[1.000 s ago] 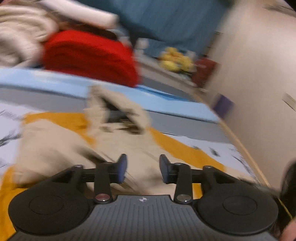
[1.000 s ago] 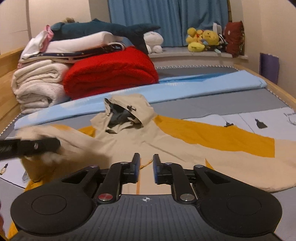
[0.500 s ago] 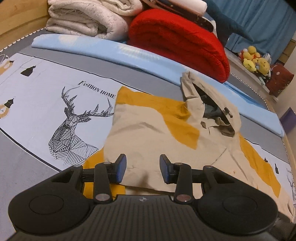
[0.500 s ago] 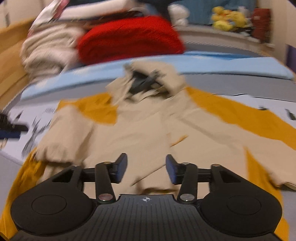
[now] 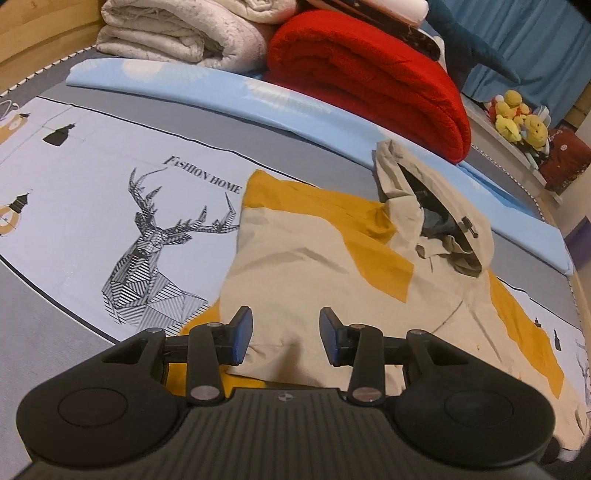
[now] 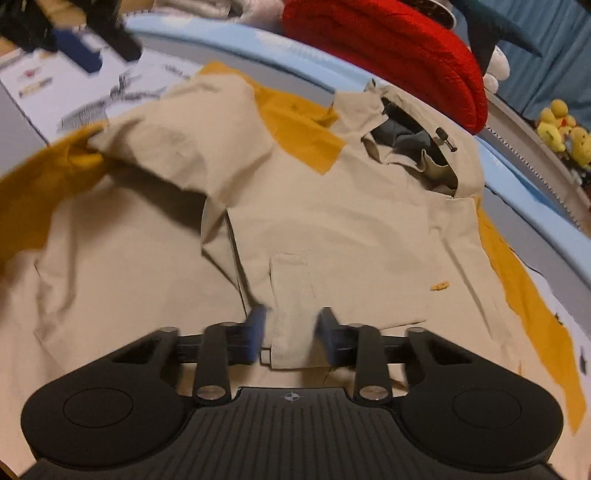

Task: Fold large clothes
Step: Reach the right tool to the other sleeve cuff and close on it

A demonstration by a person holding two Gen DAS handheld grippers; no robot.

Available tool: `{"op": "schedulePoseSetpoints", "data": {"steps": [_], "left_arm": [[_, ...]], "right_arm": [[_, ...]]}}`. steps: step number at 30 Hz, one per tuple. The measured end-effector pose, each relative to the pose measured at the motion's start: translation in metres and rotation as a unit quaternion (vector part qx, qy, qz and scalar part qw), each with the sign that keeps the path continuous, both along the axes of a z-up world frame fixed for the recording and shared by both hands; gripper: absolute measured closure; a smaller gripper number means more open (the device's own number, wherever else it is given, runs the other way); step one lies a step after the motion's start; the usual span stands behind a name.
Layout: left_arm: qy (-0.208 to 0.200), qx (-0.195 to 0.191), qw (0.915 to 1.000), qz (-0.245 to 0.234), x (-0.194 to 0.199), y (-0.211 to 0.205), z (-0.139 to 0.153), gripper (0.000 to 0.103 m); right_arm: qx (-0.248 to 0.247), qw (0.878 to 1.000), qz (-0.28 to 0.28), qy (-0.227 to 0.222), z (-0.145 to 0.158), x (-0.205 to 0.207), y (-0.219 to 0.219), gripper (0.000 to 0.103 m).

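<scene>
A beige jacket [image 5: 314, 266] with mustard-yellow panels lies spread on the bed, hood [image 5: 443, 229] toward the red blanket. Its sleeve on the left is folded in over the body [image 6: 177, 147]. My left gripper [image 5: 286, 339] hovers open over the folded sleeve's near edge, nothing pinched. My right gripper [image 6: 290, 332] is low over the jacket's front [image 6: 332, 221]. Its jaws are closing with a raised beige strip [image 6: 291, 295] between them, and the pads still stand apart from it. The left gripper's fingers [image 6: 75, 55] show blurred at the top left of the right wrist view.
Behind the jacket lie a rolled red blanket [image 5: 369, 74], folded white quilts [image 5: 177, 33] and a light blue folded sheet [image 5: 221, 88]. The bed cover's deer print [image 5: 155, 251] lies left of the jacket. Yellow stuffed toys [image 5: 517, 118] sit far right, and a wooden bed frame [image 5: 37, 44] at the left.
The right gripper dropped closer to the jacket's front, widened, then narrowed around the beige strip. The left sleeve now lies folded over the body. The left gripper swung left, then held still.
</scene>
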State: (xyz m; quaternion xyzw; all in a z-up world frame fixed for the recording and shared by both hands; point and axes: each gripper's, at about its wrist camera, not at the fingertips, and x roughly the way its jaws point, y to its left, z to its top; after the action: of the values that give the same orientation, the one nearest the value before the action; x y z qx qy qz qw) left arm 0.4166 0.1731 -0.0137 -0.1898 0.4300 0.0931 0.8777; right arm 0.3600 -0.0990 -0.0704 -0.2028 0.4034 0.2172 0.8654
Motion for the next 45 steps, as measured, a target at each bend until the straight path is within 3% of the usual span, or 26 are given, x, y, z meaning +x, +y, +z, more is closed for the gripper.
{"op": "schedulePoseSetpoints", "data": {"steps": [1, 4, 7, 11, 15, 17, 19, 20, 23, 25, 28, 32, 35, 37, 38, 42, 45], "left_arm": [[0.000, 0.003, 1.0000, 0.002, 0.000, 0.001, 0.000, 0.059], [0.002, 0.004, 1.0000, 0.006, 0.000, 0.002, -0.001, 0.059], [0.002, 0.008, 1.0000, 0.003, 0.000, 0.000, -0.002, 0.059], [0.007, 0.012, 0.9999, 0.001, 0.002, -0.002, -0.006, 0.059], [0.012, 0.012, 0.9999, -0.002, 0.004, -0.004, -0.010, 0.059], [0.015, 0.010, 0.9998, -0.004, 0.006, -0.005, -0.013, 0.059], [0.020, 0.007, 0.9998, -0.004, 0.008, -0.005, -0.016, 0.059], [0.021, 0.005, 0.9998, -0.004, 0.009, -0.006, -0.017, 0.059], [0.025, 0.003, 0.9997, -0.004, 0.013, -0.007, -0.021, 0.059], [0.028, 0.002, 0.9996, -0.004, 0.014, -0.007, -0.023, 0.059], [0.032, 0.002, 0.9995, -0.006, 0.016, -0.007, -0.025, 0.059], [0.036, 0.002, 0.9993, -0.008, 0.018, -0.007, -0.027, 0.059], [0.042, 0.003, 0.9991, -0.010, 0.020, -0.008, -0.031, 0.059], [0.046, 0.002, 0.9988, -0.014, 0.022, -0.010, -0.034, 0.059], [0.047, 0.002, 0.9988, -0.016, 0.022, -0.011, -0.035, 0.059], [0.051, 0.003, 0.9984, -0.025, 0.023, -0.013, -0.039, 0.058], [0.060, 0.006, 0.9977, -0.032, 0.024, -0.014, -0.047, 0.058]], "right_arm": [[0.019, 1.000, -0.008, -0.005, 0.006, 0.003, -0.006, 0.094], [0.102, 0.993, -0.047, -0.039, 0.036, 0.009, -0.033, 0.098], [0.178, 0.974, -0.110, -0.086, 0.062, 0.014, -0.070, 0.103], [0.240, 0.930, -0.242, -0.140, 0.079, 0.024, -0.128, 0.103], [0.228, 0.875, -0.398, -0.156, 0.075, 0.034, -0.180, 0.102], [0.223, 0.843, -0.467, -0.144, 0.067, 0.036, -0.201, 0.096], [0.232, 0.821, -0.505, -0.130, 0.060, 0.038, -0.214, 0.072], [0.238, 0.816, -0.513, -0.121, 0.056, 0.039, -0.218, 0.068], [0.281, 0.812, -0.509, -0.059, 0.041, 0.045, -0.222, 0.055], [0.309, 0.805, -0.507, -0.003, 0.025, 0.052, -0.222, 0.041], [0.348, 0.787, -0.503, 0.081, -0.002, 0.061, -0.222, 0.039], [0.354, 0.765, -0.524, 0.121, -0.030, 0.066, -0.217, 0.039], [0.361, 0.759, -0.532, 0.105, -0.032, 0.071, -0.219, 0.044], [0.360, 0.764, -0.529, 0.089, -0.026, 0.074, -0.217, 0.086], [0.363, 0.765, -0.527, 0.072, -0.021, 0.072, -0.218, 0.090], [0.355, 0.774, -0.523, -0.032, 0.020, 0.060, -0.222, 0.096], [0.335, 0.768, -0.542, -0.062, 0.033, 0.057, -0.232, 0.095]]}}
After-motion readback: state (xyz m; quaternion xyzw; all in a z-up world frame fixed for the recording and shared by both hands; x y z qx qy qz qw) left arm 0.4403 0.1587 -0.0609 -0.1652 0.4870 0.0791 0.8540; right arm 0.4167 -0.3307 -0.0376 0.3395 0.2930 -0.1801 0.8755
